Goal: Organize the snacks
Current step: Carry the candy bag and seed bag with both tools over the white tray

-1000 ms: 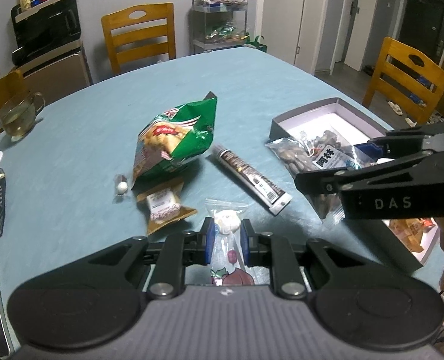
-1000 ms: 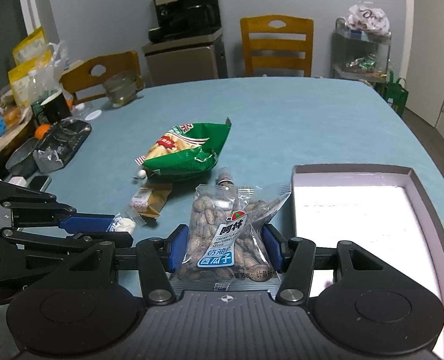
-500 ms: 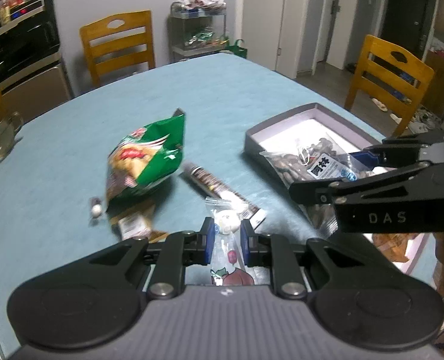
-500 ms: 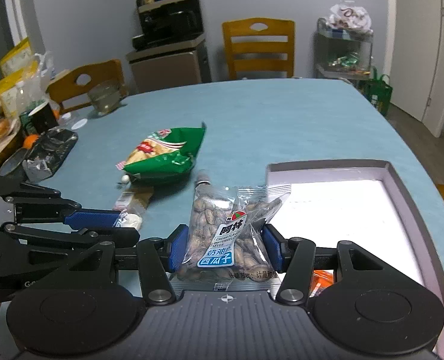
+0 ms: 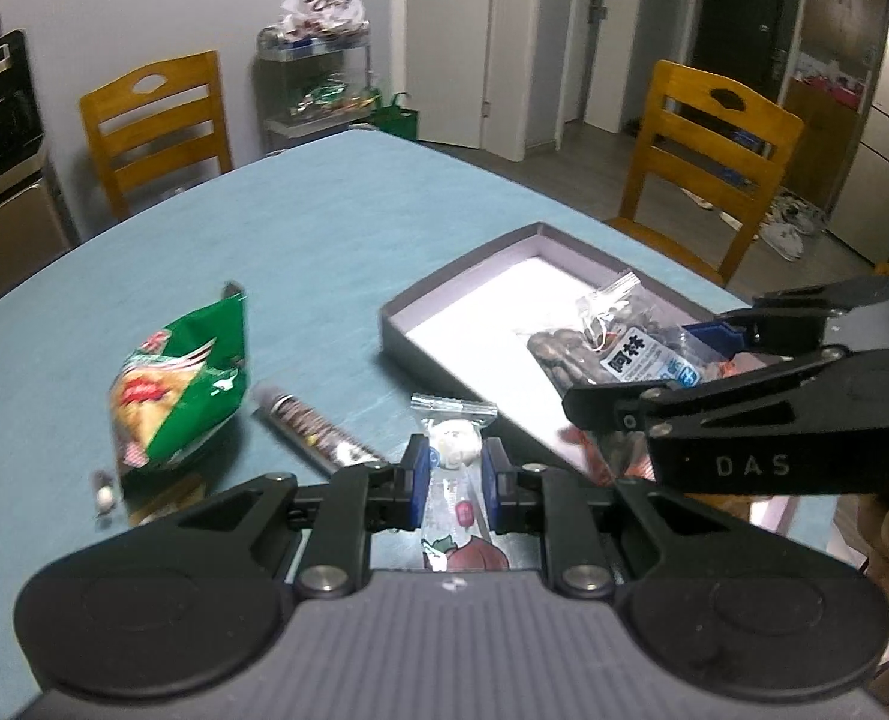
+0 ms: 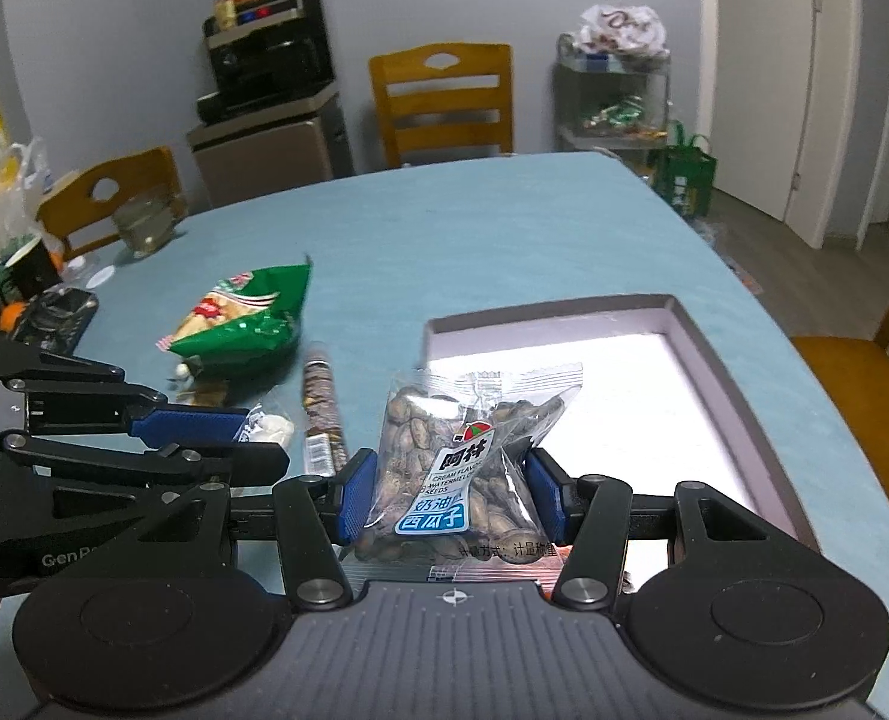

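On the tabletop (image 6: 474, 228), an open box (image 6: 714, 372) sits near the right edge. Left of it lies a biscuit tube (image 6: 323, 414), then a chip bag (image 6: 240, 324). A seed packet (image 6: 474, 450) hangs over the box's near-left corner.

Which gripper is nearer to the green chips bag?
Left. The left gripper is beside the green chips bag; the right gripper is farther, over the grey box.

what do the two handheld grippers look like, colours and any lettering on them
Both are matte black linkage frames on a grey ribbed body with two round black discs, silver pivot screws and blue finger pads. The left gripper shows "GenR" lettering on its side in the right wrist view; the right gripper shows "DAS" on its side in the left wrist view. No cables or sleeves show.
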`<action>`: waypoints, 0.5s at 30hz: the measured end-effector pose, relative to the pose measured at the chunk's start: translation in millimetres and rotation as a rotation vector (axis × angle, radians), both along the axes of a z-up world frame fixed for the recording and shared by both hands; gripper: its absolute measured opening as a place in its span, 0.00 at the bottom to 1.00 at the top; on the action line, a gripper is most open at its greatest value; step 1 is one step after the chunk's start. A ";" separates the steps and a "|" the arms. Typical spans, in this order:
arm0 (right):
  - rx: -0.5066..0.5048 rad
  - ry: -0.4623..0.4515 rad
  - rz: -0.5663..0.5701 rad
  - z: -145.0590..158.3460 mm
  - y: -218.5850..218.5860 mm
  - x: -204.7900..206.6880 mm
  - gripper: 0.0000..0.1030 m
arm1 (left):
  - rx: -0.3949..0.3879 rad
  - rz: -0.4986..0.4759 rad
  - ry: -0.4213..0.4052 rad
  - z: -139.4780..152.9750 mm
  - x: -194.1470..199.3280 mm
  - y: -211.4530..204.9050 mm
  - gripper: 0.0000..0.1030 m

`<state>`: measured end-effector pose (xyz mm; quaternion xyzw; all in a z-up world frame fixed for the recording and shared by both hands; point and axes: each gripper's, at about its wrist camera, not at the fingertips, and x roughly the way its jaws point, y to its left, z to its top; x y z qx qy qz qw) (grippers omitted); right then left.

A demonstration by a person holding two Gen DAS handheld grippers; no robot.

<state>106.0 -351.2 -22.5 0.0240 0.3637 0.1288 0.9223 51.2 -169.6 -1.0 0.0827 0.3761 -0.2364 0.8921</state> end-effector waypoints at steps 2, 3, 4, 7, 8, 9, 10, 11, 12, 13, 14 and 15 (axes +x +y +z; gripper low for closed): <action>-0.001 0.002 -0.019 -1.1 -6.1 -2.4 0.52 | -0.002 -0.020 -0.002 0.4 1.3 -6.8 0.14; -0.002 0.003 -0.027 -1.5 -8.9 -3.3 0.52 | -0.004 -0.031 -0.003 0.9 1.8 -11.1 0.14; -0.002 0.004 -0.035 -1.8 -11.8 -4.8 0.52 | -0.004 -0.041 -0.004 1.2 2.1 -15.0 0.14; -0.004 0.005 -0.061 -2.0 -21.5 -8.2 0.52 | -0.007 -0.070 -0.004 2.3 2.9 -25.4 0.14; -0.003 0.006 -0.069 -2.1 -24.4 -9.5 0.52 | -0.008 -0.079 -0.005 2.4 3.1 -28.8 0.14; -0.004 0.006 -0.077 -2.3 -27.4 -10.9 0.52 | -0.008 -0.088 -0.006 2.7 3.3 -32.5 0.14; -0.004 0.007 -0.084 -2.8 -31.1 -12.1 0.52 | -0.009 -0.096 -0.007 3.0 3.6 -35.8 0.14; -0.005 0.008 -0.090 -2.7 -34.0 -12.6 0.52 | -0.010 -0.102 -0.007 3.4 4.0 -38.8 0.14; -0.006 0.009 -0.096 -3.2 -36.5 -13.4 0.52 | -0.011 -0.109 -0.007 3.6 4.4 -42.2 0.14; -0.007 0.010 -0.102 -3.7 -39.1 -14.4 0.52 | -0.012 -0.115 -0.007 3.4 5.0 -45.1 0.14; -0.007 0.012 -0.107 -4.2 -41.1 -14.9 0.52 | -0.012 -0.120 -0.007 3.2 5.3 -47.6 0.14; -0.008 0.014 -0.112 -4.6 -43.4 -15.8 0.52 | -0.012 -0.125 -0.005 2.6 6.3 -50.3 0.14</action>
